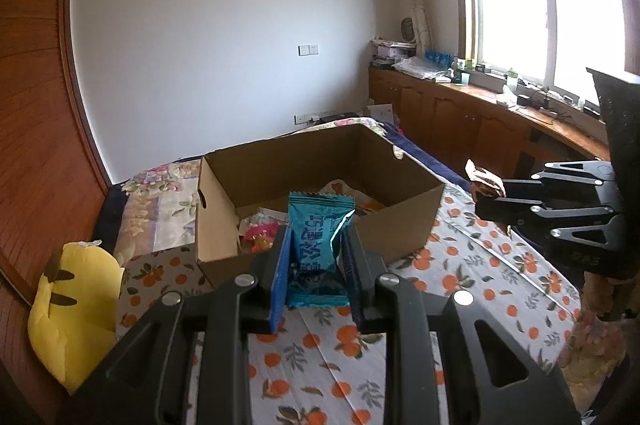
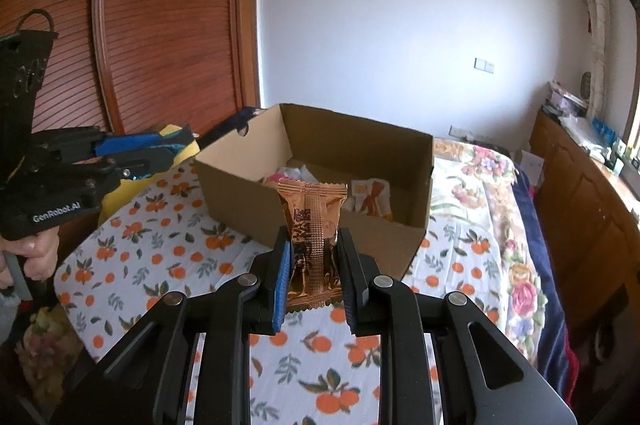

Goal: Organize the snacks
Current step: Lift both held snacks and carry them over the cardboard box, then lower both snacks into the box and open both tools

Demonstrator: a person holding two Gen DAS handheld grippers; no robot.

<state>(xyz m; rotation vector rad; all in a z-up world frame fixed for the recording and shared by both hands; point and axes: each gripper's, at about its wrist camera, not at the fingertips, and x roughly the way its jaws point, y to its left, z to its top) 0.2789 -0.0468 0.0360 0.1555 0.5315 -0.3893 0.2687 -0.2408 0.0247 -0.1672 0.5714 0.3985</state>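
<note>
My left gripper (image 1: 318, 237) is shut on a teal snack packet (image 1: 318, 237), held upright just in front of an open cardboard box (image 1: 400, 221). My right gripper (image 2: 314, 245) is shut on a copper-brown snack packet (image 2: 312, 221), also held above the orange-print cloth short of the box (image 2: 240, 181). Several wrapped snacks lie inside the box (image 2: 370, 199). In the left wrist view the right gripper (image 1: 490, 195) shows at the right with the brown packet (image 1: 484, 181). In the right wrist view the left gripper (image 2: 168, 149) shows at the left edge.
The box stands on a table with an orange-print cloth (image 1: 472, 277). A yellow plush cushion (image 1: 76, 305) lies at its left. A flowered bedspread (image 2: 492, 193) lies behind. Wooden wardrobe doors (image 2: 168, 37) and a cluttered cabinet counter under the window (image 1: 500, 105) flank the room. A hand (image 2: 36, 253) grips the left tool.
</note>
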